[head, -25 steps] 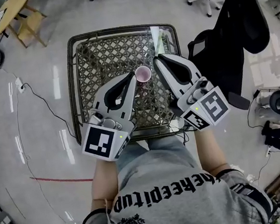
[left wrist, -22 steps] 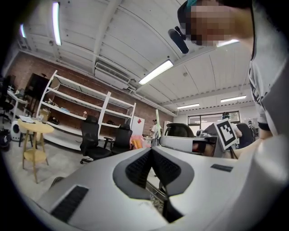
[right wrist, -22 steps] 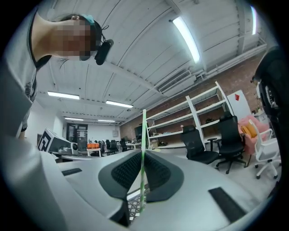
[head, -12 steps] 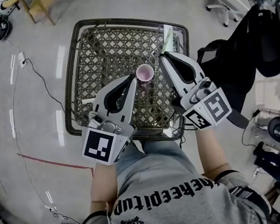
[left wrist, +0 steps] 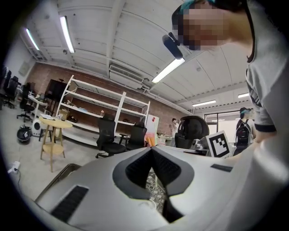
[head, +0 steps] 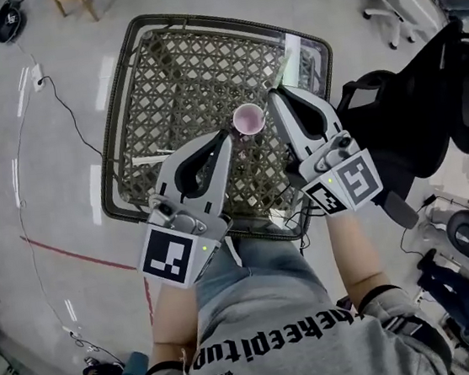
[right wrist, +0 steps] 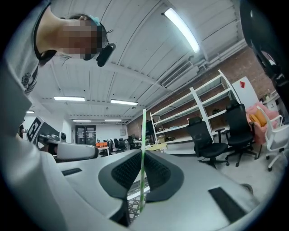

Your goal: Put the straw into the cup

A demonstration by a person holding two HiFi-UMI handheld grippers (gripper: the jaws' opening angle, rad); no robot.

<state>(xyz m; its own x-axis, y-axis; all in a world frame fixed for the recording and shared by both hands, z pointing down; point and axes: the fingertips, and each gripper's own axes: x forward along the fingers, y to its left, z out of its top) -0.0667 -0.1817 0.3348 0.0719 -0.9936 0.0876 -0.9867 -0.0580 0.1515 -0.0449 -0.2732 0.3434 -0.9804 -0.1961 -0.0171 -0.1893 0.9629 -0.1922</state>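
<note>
Cup (head: pixel 248 119): pink, upright on the woven table (head: pixel 178 70), just above the centre of the head view, between the two gripper tips.
Straw (right wrist: pixel 143 131): green, upright in the middle of the right gripper view (its top rises above the jaws).
Right gripper (head: pixel 272 95): jaws pinched on the straw, just right of the cup.
Left gripper (head: pixel 225 135): jaws together with nothing between them, lower left of the cup.
</note>
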